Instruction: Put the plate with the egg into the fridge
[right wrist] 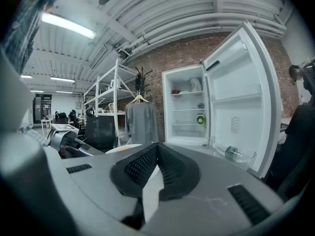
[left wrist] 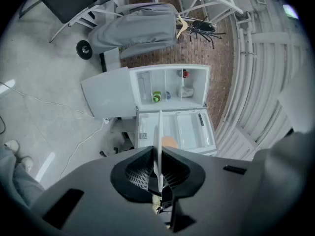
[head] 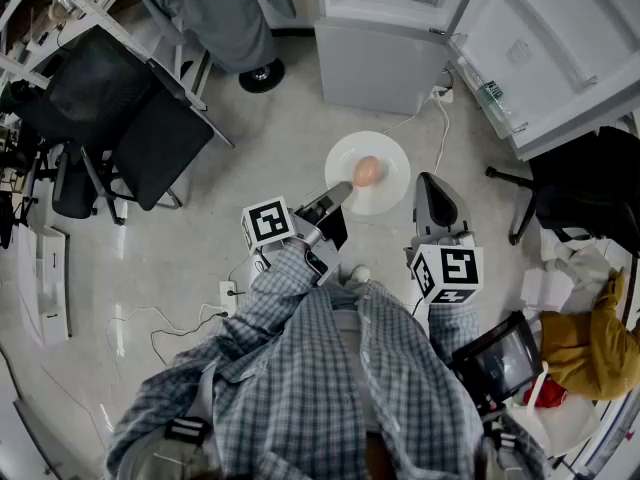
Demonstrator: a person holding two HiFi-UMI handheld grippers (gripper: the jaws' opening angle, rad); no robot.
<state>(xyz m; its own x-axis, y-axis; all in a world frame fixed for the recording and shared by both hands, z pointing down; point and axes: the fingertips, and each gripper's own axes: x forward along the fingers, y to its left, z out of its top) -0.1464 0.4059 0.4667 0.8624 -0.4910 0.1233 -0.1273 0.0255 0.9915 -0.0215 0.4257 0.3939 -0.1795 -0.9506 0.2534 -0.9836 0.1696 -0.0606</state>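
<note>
Left tongs point(head: 338, 196) clenched on near-left rim of plate point(head: 392, 196). Plate held level above floor point(head: 280, 148), egg point(head: 367, 171) near its centre. Right tongs point(head: 432, 196) pressed together, empty, just beside plate's right rim; contact unclear. Fridge point(head: 380, 63) straight ahead beyond plate, door point(head: 550, 48) swung open rightward. Likely left hand alone carries plate forward.
</note>
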